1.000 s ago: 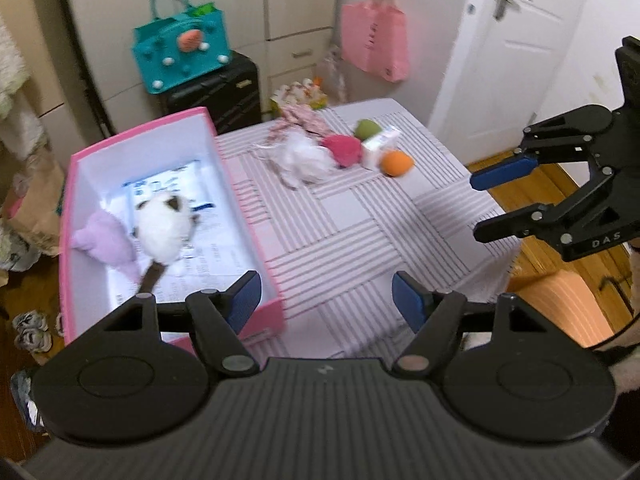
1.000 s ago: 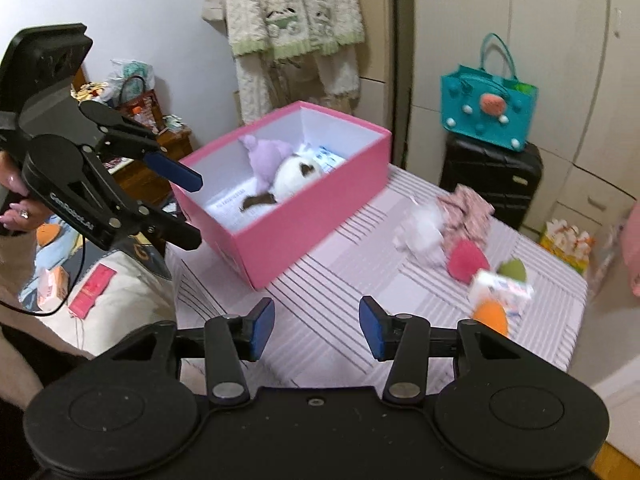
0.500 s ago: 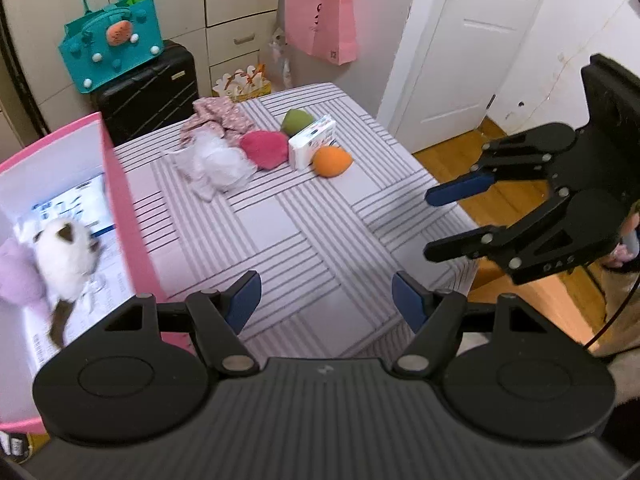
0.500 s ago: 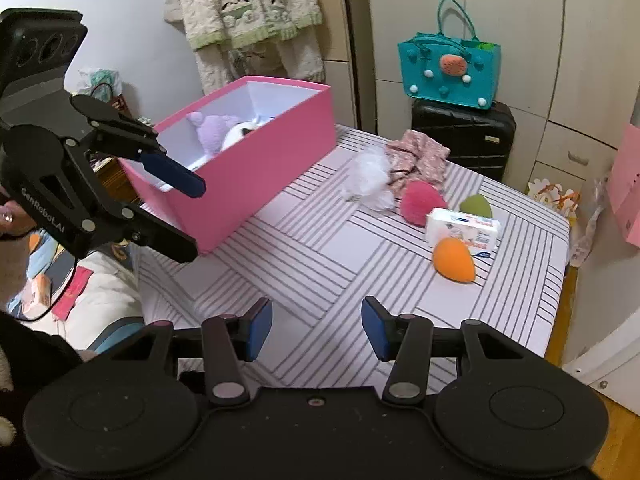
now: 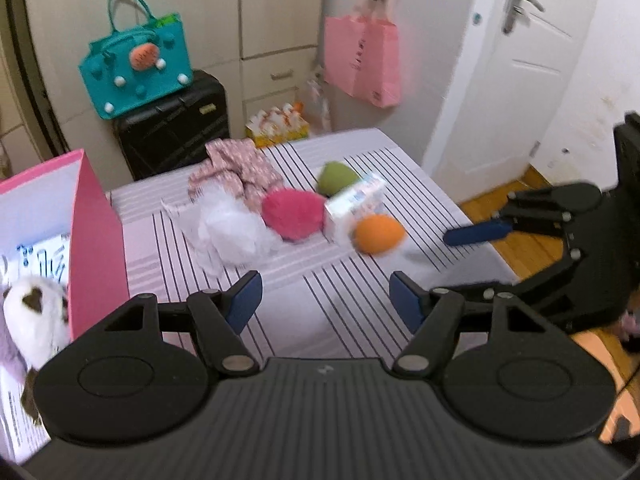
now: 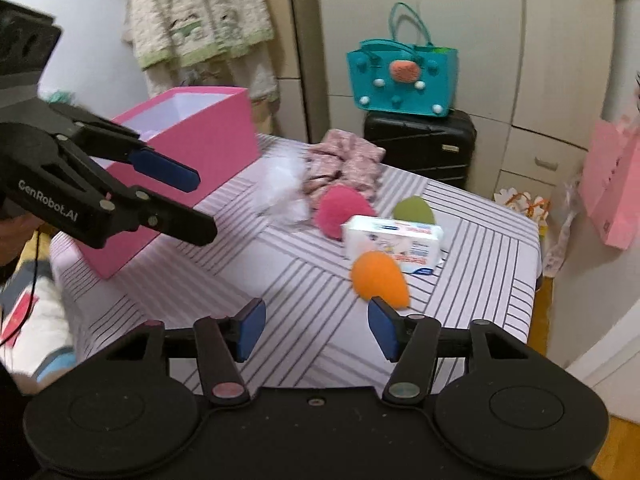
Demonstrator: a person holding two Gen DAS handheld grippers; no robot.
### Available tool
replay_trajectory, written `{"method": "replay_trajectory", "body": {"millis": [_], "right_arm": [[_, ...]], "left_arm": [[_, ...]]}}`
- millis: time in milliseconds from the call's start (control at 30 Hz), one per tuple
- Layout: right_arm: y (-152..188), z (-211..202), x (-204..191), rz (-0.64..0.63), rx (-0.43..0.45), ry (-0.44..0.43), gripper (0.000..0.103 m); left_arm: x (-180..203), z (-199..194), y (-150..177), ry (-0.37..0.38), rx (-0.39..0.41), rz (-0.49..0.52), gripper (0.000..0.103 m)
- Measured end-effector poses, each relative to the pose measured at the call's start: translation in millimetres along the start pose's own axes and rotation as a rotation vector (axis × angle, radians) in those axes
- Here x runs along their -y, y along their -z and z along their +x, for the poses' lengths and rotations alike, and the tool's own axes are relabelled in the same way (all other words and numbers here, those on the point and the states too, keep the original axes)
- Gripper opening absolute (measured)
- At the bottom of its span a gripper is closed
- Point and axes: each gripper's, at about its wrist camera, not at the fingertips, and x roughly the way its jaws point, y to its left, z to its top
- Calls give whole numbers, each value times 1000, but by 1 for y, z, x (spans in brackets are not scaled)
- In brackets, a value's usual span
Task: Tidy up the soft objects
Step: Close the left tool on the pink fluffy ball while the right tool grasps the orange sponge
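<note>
On the striped table lies a pile: an orange egg-shaped sponge, a pink fluffy puff, a green sponge, a white tissue pack, a white mesh puff and a floral cloth. The pink box at the left holds a white plush cat and a purple plush. My left gripper hovers before the pile, its jaws closing slightly with nothing between them. My right gripper is just short of the orange sponge, its jaws opening and empty.
Behind the table a teal bag sits on a black suitcase. A pink bag hangs on the wall beside a white door. The table's right edge drops to a wooden floor. A person's hand holds the left gripper.
Both views have swung from the pink box toward the pile, and both grippers have come lower and nearer the table. The right gripper's jaws stand wider than before.
</note>
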Motion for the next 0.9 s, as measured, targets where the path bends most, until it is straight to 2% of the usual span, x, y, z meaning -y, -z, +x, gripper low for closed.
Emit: {"method": "replay_trajectory", "body": {"millis": [167,300,533,767,900], "right_arm": [[8,26,18,4,60,73,63],[15,46,21,-19,58,140,63],[17,55,27,2,80,98,63],[16,67,34,121,81,82,63],[16,67,32,146,104,83,63]], "left_arm": [[-5,26,-10,-26,50,-64,68],[-10,45,-12,-72,94,-111,67],[-21,73,-25,-105,106,-165,55],[-16,99,-33,-122,105,-196,53],[-11,109,-36,-128,123,-199,53]]}}
